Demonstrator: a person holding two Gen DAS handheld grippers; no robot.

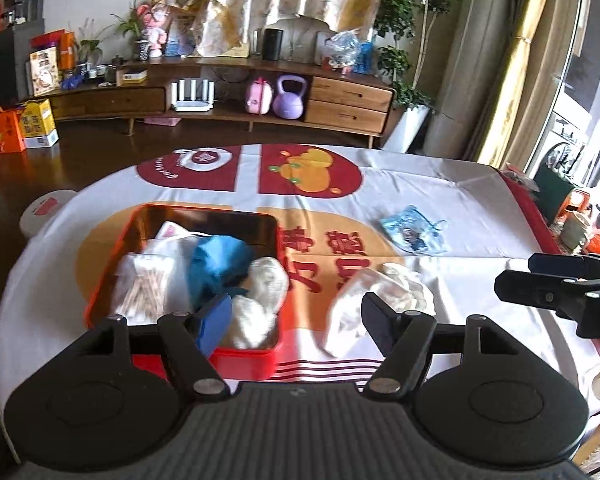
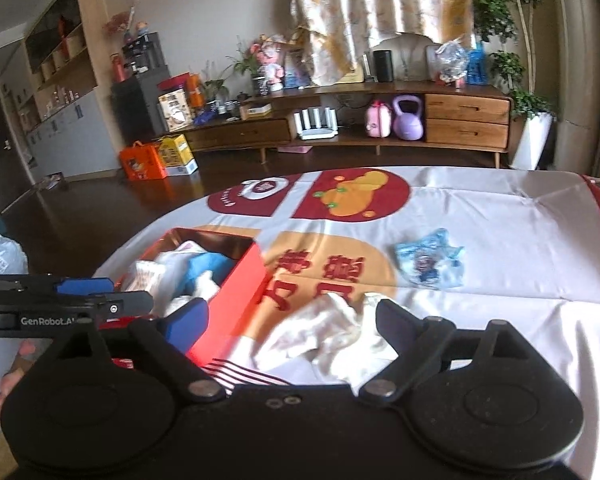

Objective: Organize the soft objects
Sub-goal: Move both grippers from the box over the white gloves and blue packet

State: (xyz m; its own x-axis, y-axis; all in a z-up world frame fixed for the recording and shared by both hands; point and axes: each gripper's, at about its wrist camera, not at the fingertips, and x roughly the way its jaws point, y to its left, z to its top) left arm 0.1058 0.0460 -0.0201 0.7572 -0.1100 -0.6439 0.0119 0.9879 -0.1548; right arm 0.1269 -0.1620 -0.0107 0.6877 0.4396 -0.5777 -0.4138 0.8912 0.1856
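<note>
While the red box (image 1: 112,276) at the left of the worktop (image 1: 460,208) holds bundled soft items, the left gripper (image 1: 296,320) hangs open and empty. Right of it, the open right gripper (image 2: 292,328) straddles white cloth (image 2: 324,332); a blue pouch (image 2: 428,260) lies beyond.

Both wrist views downward, sharing red box (image 1: 256,360) (image 2: 236,312).

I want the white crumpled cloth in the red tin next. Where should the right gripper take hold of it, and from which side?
Probably the raised bunched fold at the top of the white cloth, from above and the near side. It lies loose and crumpled on the tablecloth, beside the red tin, so a fold is easier to pinch than a flat edge. The right gripper is open around it.
</note>
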